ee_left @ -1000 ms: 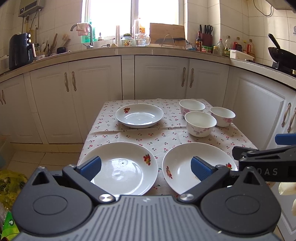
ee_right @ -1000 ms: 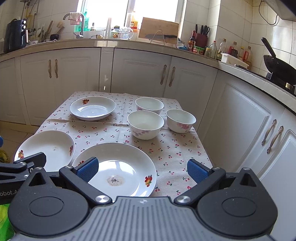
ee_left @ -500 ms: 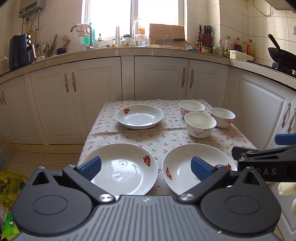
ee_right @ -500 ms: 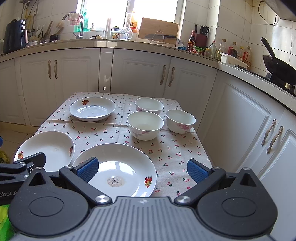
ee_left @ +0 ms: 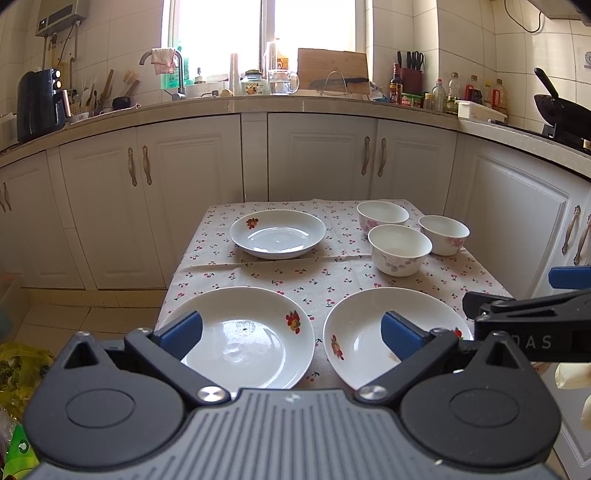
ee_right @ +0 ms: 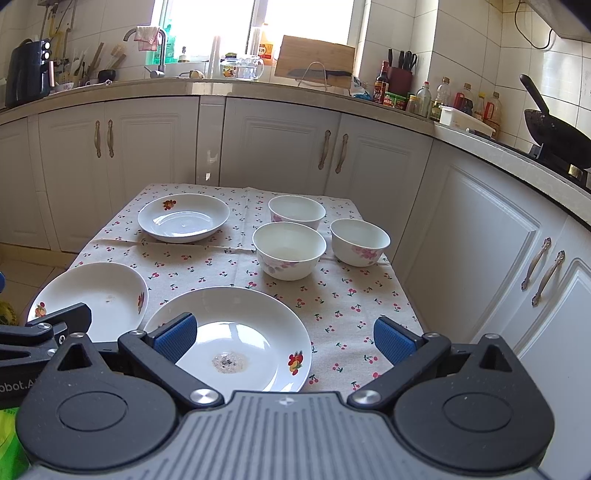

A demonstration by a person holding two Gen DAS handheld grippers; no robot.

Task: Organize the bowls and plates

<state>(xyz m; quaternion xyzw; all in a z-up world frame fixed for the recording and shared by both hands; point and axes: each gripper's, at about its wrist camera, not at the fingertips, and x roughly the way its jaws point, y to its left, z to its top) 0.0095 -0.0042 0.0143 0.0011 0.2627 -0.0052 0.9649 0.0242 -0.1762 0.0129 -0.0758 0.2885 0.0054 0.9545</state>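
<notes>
- Room: a kitchen with white cabinets (ee_left: 314, 158) along the back and right walls, a stone counter (ee_left: 258, 105) above them, and a bright window (ee_left: 266, 33) behind. Tiled floor (ee_left: 81, 314) to the left of the table.
- Counter holdings: black air fryer (ee_left: 38, 103) at far left, tap (ee_left: 173, 74) with a cloth over it, wooden cutting board (ee_left: 332, 70), knife block (ee_left: 410, 75), a row of bottles (ee_left: 465, 92), black wok (ee_left: 561, 110) at far right.
- Table (ee_right: 369, 306): small, covered by a cherry-print cloth, creased across the middle.
- Plates, three, all lying separately: near-left plate (ee_left: 240, 338) and near-right plate (ee_left: 373, 332) side by side at the front edge; far plate (ee_left: 277, 233) well apart at back left. The near-right plate carries a small patch of residue in the right wrist view.
- Bowls, three, all upright and unstacked, clustered at back right: front bowl (ee_left: 399, 249), back bowl (ee_left: 382, 214), right bowl (ee_left: 444, 229). They are close together; whether any touch cannot be told.
- Left gripper (ee_left: 291, 328): fingers spread wide, grasping nothing, held over the near-left plate.
- Right gripper (ee_right: 282, 336): fingers likewise released and empty, held over the near-right plate.
- Progress, as judged: nothing stacked yet; the task looks to be at its start. Remaining: gather three plates into one pile, nest three bowls.
</notes>
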